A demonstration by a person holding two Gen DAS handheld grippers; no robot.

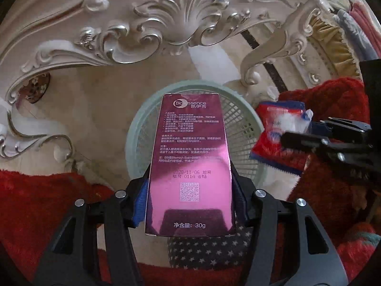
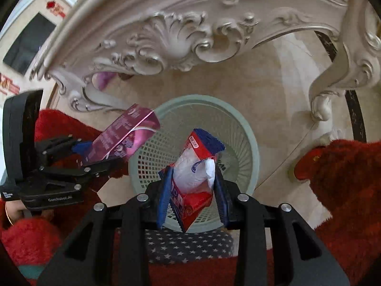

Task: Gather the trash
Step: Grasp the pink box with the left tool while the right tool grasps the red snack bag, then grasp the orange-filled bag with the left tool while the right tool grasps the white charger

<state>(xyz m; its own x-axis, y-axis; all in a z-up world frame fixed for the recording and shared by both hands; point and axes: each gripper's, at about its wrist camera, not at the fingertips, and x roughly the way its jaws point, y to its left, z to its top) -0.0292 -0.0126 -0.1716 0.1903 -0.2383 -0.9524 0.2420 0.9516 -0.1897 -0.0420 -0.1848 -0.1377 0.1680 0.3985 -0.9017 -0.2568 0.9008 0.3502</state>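
A shiny pink carton (image 1: 190, 164) is clamped between the fingers of the left gripper (image 1: 190, 190), and a red-and-blue wrapper (image 2: 194, 178) is pinched in the right gripper (image 2: 193, 195). Both are held over a pale green mesh basket (image 2: 250, 147) just ahead, on the beige floor (image 2: 273, 95) under an ornate white table (image 2: 190, 35).

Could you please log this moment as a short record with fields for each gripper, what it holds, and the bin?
left gripper: shut on the pink box, held above the basket
right gripper: shut on the red wrapper, also above the basket
basket: pale green mesh, on the tiled floor below an ornate white table; no trash seen in the visible part of it
released so far: neither item
surroundings: red fuzzy sleeves, star-patterned fabric near the camera
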